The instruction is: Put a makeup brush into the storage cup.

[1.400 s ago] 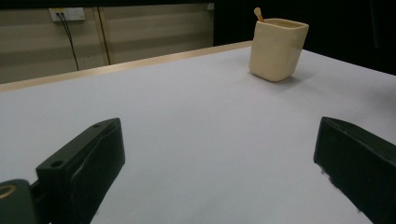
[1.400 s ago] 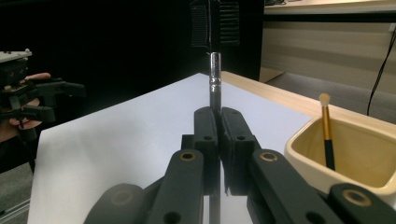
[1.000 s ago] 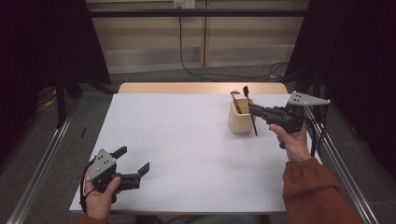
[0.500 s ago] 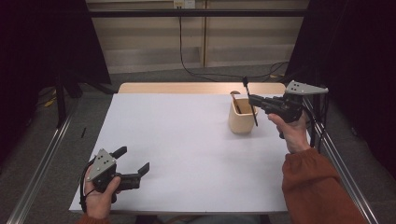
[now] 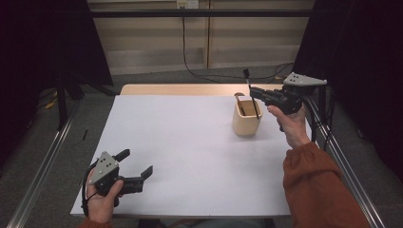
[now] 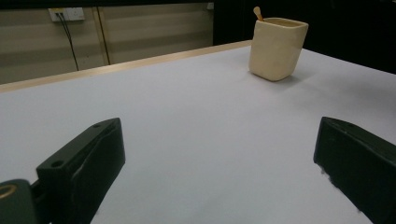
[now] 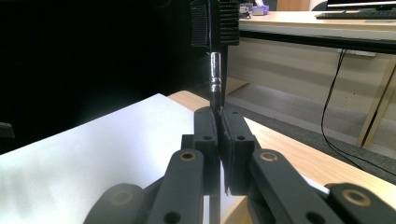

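Two grippers on my list: right gripper [image 5: 255, 91], upper right, clamped on black brush [image 5: 251, 99] above beige cup [image 5: 247, 124]; left gripper [image 5: 135, 165], lower left, jaws apart, empty.

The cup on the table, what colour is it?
The cup is cream-coloured, plain, with no pattern; the left gripper view shows it best.

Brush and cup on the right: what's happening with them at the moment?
The right gripper is shut on a thin black brush, held above the beige cup with its lower end inside the cup's mouth. A wooden stick stands in the cup. The left gripper, jaws open, rests low over the white table near the front edge.
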Motion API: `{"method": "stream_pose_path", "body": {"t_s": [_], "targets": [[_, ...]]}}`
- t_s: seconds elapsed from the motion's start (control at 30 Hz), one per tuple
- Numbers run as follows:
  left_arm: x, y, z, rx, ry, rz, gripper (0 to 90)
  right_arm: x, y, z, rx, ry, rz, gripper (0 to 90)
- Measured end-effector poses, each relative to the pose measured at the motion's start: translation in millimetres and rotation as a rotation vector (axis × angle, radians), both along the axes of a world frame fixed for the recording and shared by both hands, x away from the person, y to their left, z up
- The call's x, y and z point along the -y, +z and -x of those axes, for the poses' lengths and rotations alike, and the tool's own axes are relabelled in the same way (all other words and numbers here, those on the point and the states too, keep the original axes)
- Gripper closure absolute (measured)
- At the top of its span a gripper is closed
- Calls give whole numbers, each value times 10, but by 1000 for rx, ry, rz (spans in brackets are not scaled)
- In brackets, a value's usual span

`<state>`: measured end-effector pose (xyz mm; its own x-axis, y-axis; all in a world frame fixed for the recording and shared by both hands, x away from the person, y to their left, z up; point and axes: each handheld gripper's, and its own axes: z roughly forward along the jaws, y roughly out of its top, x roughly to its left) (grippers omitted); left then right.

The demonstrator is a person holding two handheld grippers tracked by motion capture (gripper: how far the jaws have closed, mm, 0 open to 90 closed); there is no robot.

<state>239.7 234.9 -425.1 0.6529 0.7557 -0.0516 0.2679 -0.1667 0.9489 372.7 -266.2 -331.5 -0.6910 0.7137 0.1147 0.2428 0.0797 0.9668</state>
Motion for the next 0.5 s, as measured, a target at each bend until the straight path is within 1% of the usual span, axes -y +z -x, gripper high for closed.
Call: {"method": "stream_pose_path", "body": {"t_s": [0.2, 0.47, 0.5], "targets": [[-5, -2, -8, 0, -3, -2, 20, -30, -8, -97, 7, -17, -1, 854], [4, -6, -10, -2, -6, 1, 20, -59, -51, -245, -4, -38, -8, 855], [1, -9, -15, -5, -9, -3, 20, -62, -53, -262, -5, -43, -8, 855]]}}
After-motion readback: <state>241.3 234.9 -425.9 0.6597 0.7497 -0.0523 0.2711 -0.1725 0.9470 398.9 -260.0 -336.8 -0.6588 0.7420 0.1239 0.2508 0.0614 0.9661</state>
